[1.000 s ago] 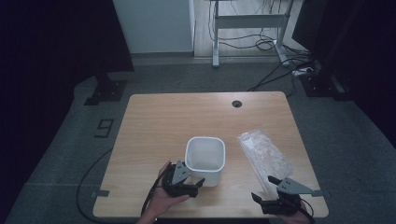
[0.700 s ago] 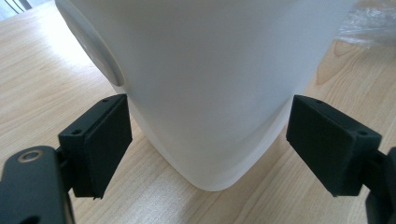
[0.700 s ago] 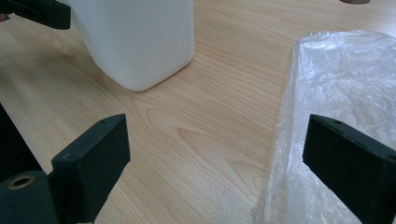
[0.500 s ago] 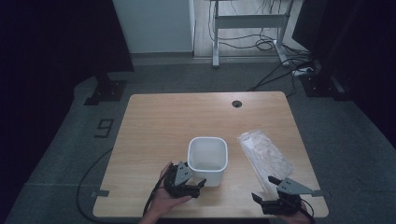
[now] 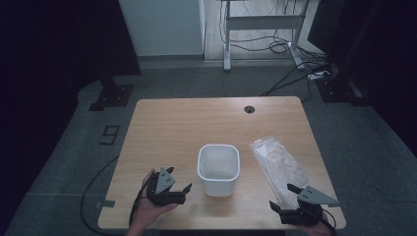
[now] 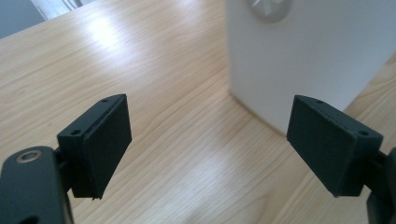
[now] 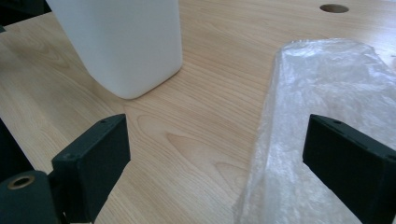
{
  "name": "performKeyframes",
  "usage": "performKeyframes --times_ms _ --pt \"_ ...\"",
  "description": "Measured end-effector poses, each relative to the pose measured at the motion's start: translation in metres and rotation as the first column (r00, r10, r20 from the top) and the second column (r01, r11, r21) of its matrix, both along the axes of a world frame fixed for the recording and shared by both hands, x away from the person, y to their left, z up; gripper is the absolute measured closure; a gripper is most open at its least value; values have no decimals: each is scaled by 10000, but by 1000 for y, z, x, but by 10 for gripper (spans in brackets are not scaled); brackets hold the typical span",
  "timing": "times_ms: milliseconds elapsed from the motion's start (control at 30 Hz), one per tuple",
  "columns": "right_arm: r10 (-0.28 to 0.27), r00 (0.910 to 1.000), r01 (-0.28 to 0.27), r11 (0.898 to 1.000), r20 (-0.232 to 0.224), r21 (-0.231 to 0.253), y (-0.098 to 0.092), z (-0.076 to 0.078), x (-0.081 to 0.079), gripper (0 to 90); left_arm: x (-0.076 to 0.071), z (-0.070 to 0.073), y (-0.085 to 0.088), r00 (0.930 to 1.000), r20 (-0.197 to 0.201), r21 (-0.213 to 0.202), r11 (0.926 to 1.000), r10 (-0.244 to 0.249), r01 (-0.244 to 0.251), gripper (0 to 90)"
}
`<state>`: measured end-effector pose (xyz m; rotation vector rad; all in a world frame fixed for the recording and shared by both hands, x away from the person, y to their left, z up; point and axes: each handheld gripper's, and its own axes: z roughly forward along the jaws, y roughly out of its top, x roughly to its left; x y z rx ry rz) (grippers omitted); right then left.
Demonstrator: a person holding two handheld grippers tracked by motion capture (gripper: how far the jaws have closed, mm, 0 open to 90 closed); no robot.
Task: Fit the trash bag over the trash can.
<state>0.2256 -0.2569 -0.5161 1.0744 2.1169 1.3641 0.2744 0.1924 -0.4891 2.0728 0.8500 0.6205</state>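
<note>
White tub (image 5: 219, 168) empty, bag (image 5: 279, 164) untouched: your work has barely begun.
Left gripper (image 5: 178, 192) just left of the tub, right gripper (image 5: 283, 202) beyond it, at the bag's near end; both have jaws apart, holding nothing.

Overhead view; two close tabletop (image 5: 196, 123) views
</note>
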Motion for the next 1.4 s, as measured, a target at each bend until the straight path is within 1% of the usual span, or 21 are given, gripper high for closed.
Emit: performKeyframes --times_ms 133,167,200,300,367,433,500,533,567,667,733,767,833,867,933,967,1033,1133,1167,1300,1400 --pt "-204 9998 203 9998 -19 -59 -6 3 1 75 4 -4 3 9997 -218 91 9999 100 -98 136" --pt "-263 9997 262 9996 -20 -93 -8 4 2 74 4 -7 3 9996 -269 202 9998 85 -79 136" --pt "-329 9995 329 9994 7 -122 -10 4 3 74 6 -11 2 9993 -373 527 9986 82 -62 136" --pt "-524 9986 524 9986 -24 -118 -17 6 7 79 7 -15 1 9989 -465 645 9979 83 -53 136" --pt "-1073 9941 1071 9942 -136 -106 -32 6 14 114 10 -20 0 9980 -622 806 9967 93 -43 137" --pt "-1197 9927 1195 9928 -157 -84 -36 5 15 133 11 -23 -1 9979 -641 927 9957 67 -7 136" --pt "-1493 9883 1494 9888 -306 -2 -44 3 21 149 13 -25 -2 9977 -677 1094 9940 60 15 137" --pt "-1732 9838 1728 9849 -463 -118 -51 1 26 162 14 -27 -3 9972 -740 1145 9934 68 17 137" --pt "-1732 9838 1728 9849 -463 -118 -51 1 26 162 14 -27 -3 9972 -740 1145 9934 68 17 137" --pt "-1953 9790 1931 9803 -592 -413 -58 -1 34 188 15 -30 -3 9973 -729 1263 9920 58 34 137" --pt "-2168 9728 2117 9751 -813 -665 -67 -4 49 197 15 -31 -3 9973 -730 1378 9905 77 25 137" --pt "-2168 9728 2117 9751 -813 -665 -67 -4 49 197 15 -31 -3 9973 -730 1378 9905 77 25 137" --pt "-2336 9662 2279 9717 -1088 -628 -77 -9 63 219 15 -32 -3 9973 -733 1365 9906 110 -9 137" --pt "-2336 9662 2279 9717 -1088 -628 -77 -9 63 219 16 -32 -2 9971 -746 1360 9907 117 -15 137" --pt "-2335 9624 2276 9720 -1385 -578 -82 -14 73 224 16 -32 -1 9969 -775 1333 9911 140 -36 137" --pt "-2428 9563 2348 9697 -1628 -669 -85 -20 80 226 16 -33 -1 9967 -792 1351 9908 150 -42 137" --pt "-2591 9490 2504 9656 -1797 -697 -87 -25 85 228 17 -34 -1 9964 -828 1388 9903 185 -68 137" --pt "-2710 9434 2623 9624 -1913 -700 -89 -29 88 239 16 -35 -1 9964 -834 1417 9899 178 -58 137" --pt "-2854 9370 2759 9583 -2015 -743 -90 -33 89 248 16 -35 -1 9963 -847 1410 9900 169 -48 137" --pt "-2961 9308 2831 9549 -2145 -900 -89 -37 89 276 16 -36 -2 9960 -872 1421 9898 183 -58 137" --pt "-3012 9303 2861 9530 -2091 -1000 -89 -38 89 293 16 -38 -2 9956 -915 1497 9887 200 -61 138"
